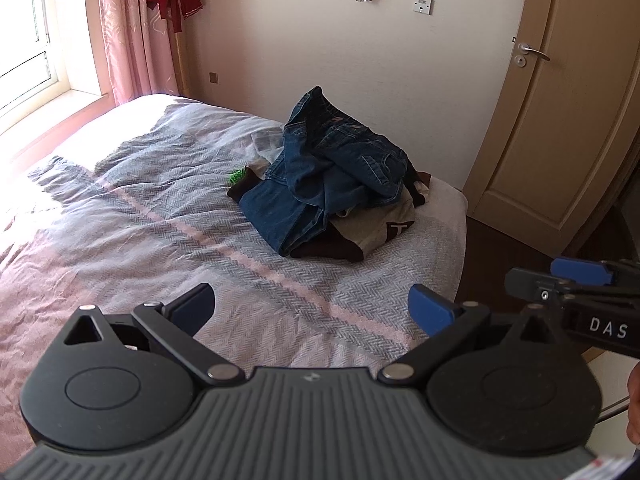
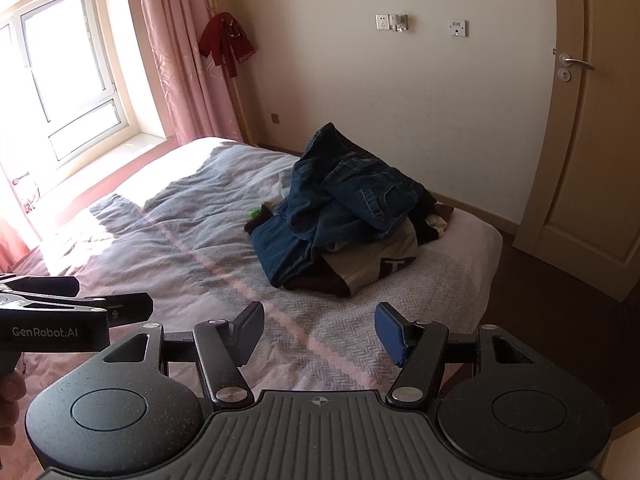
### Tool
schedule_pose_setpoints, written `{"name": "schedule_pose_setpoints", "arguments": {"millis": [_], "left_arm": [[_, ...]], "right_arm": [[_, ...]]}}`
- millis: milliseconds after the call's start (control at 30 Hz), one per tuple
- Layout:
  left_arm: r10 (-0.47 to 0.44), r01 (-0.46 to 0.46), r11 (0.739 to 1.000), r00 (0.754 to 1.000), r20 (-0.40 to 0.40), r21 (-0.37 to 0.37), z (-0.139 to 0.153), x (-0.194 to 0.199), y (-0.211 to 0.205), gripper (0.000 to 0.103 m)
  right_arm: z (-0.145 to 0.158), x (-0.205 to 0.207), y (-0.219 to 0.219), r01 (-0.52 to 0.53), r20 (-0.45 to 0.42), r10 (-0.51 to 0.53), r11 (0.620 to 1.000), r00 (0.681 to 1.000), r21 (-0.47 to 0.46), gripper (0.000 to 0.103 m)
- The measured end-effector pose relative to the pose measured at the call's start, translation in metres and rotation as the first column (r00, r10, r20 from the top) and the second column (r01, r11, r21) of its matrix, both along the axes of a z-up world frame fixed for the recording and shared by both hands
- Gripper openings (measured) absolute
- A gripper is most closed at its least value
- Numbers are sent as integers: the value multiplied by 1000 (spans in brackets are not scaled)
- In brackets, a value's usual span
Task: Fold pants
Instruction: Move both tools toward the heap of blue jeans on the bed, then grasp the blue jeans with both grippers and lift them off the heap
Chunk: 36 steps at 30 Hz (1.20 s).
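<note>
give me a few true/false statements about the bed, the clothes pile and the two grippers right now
1. The blue jeans lie on top of a pile of clothes on the bed. True.
2. The left gripper is clamped on a trouser leg. False: its jaws stand wide open with only the bedspread behind them.
3. The right gripper holds nothing. True.
4. The jeans are folded flat. False: they sit crumpled in a heap.
5. The door stands wide open. False: it is closed.
</note>
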<state>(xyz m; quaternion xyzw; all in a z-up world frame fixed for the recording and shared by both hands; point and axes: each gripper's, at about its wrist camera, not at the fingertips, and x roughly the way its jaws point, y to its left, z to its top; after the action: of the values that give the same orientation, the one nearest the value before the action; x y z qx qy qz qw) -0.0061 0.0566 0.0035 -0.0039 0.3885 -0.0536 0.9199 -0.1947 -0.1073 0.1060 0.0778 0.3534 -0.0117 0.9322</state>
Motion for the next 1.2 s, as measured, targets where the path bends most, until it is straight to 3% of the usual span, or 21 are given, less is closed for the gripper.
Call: {"name": "schedule_pose_setpoints", "arguments": {"millis": [200, 367, 433, 533, 667, 800, 933, 1200], "left_arm": [[-21, 21, 1000, 1000, -14, -3, -8, 3, 11, 101], [-20, 20, 1000, 999, -43, -15, -20, 13, 20, 101], [-14, 14, 1000, 999, -46, -15, -24, 20, 22, 101], [-4, 2, 1000, 999, -48, -25, -32, 30, 25, 101], [22, -24, 999, 998, -56, -33, -47, 51, 27, 101], [86, -87, 996, 995, -56, -31, -65, 80, 28, 101], [136, -139, 990, 985, -107, -27, -88, 124, 26, 101], [106, -108, 994, 985, -138, -9, -143, 225, -5, 97]], "right_arm": [[-7, 0, 3, 40, -1, -40, 999, 999, 4, 59], [-15, 9, -13, 90, 2, -91, 993, 996, 81, 59], [-19, 15, -22, 97, -1, -98, 988, 995, 116, 62], [-26, 28, -32, 95, -4, -95, 985, 995, 145, 76], [-40, 50, -48, 101, 1, -103, 975, 995, 197, 78], [-56, 88, -67, 86, -47, -79, 983, 996, 163, 78], [-80, 133, -98, 78, -78, -65, 982, 995, 175, 78], [-126, 215, -165, 127, -124, -104, 972, 987, 196, 77]]}}
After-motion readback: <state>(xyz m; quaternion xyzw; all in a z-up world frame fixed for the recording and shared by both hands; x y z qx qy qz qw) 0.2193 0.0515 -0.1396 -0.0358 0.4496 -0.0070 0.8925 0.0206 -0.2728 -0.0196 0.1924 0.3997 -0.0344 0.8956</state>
